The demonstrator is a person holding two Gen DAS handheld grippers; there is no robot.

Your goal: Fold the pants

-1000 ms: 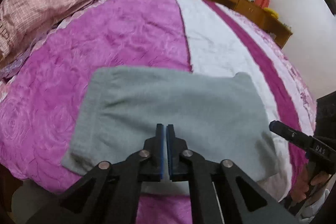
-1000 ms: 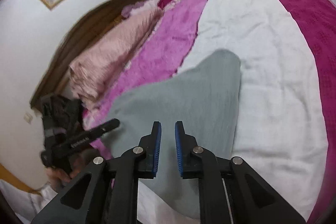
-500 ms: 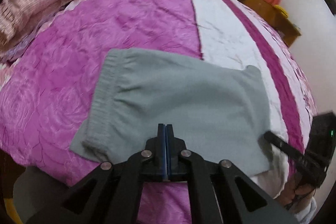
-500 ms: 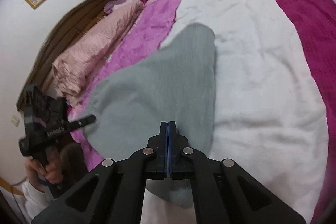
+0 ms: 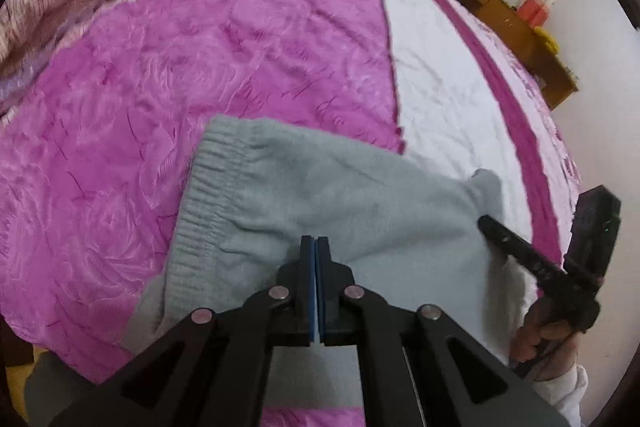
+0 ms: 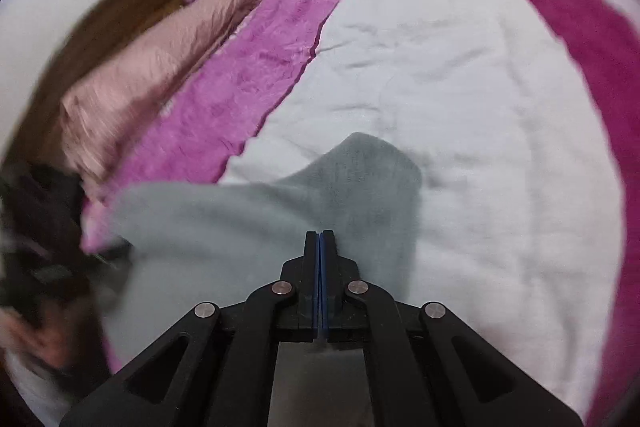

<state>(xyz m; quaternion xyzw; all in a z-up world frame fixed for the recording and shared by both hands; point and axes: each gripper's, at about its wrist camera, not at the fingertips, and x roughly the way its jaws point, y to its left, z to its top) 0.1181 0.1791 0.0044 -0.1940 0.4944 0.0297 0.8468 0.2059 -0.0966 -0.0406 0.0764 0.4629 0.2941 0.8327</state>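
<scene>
Within the last second both tongs had shut. The right gripper [image 6: 321,239], whose jaws had stood a little apart over the cloth a second before, now had its blue pads pressed together, and the left gripper [image 5: 316,243], nearly shut then, was shut tight as well. Each appeared to have pinched the pants [image 5: 340,195] near their near edge: creases ran toward the left tips, and grey cloth showed under both sets of jaws, though the pinch itself was hidden behind the pads. The pants still lay on the bed [image 5: 200,67], across the seam between the purple cover and the white strip [image 5: 440,99], with the waistband [image 5: 196,211] to the left. They no longer lay flat, though. The near side had bunched up toward the tongs, the waistband's lower corner had curled over, and the far right corner stood up in a small peak. Both cameras had moved in, and the right view was smeared with motion. In the left view the right tool's tip sat on the right end of the cloth, with the hand [image 5: 540,339] behind it. Judging from this, the grasp was made and the fold was beginning: the near edge probably needed carrying over onto the far one, with both pinches kept level so that the layers met squarely.
</scene>
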